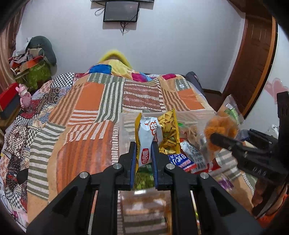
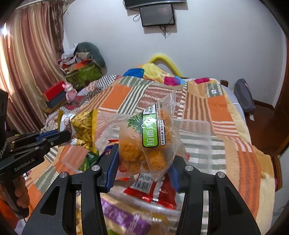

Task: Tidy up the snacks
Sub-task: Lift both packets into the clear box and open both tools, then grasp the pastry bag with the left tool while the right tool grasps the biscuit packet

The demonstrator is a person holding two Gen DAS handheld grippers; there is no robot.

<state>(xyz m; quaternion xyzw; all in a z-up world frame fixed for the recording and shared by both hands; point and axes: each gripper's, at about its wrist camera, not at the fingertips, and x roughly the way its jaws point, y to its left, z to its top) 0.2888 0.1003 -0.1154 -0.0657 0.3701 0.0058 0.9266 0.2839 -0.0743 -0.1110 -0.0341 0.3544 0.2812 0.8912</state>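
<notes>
My left gripper [image 1: 144, 147] is shut on a yellow snack bag with a white front [image 1: 149, 133], held upright above the bed; it also shows in the right wrist view [image 2: 82, 126] at the left. My right gripper [image 2: 142, 162] is shut on a clear bag of orange noodle balls with a green label [image 2: 146, 144], also lifted; this bag also shows in the left wrist view [image 1: 221, 129] at the right. A clear plastic bin [image 2: 198, 137] lies on the bedspread behind both bags. Several snack packs lie below, among them a red pack [image 2: 153, 189] and a purple-labelled pack [image 2: 124, 215].
A patchwork bedspread [image 1: 86, 115] covers the bed. Boxes and clutter [image 1: 32, 70] and a pink toy [image 1: 24, 97] stand at the left, with a curtain [image 2: 30, 63] beside them. A wooden door [image 1: 252, 63] is at the right. A dark screen [image 1: 121, 11] hangs on the far wall.
</notes>
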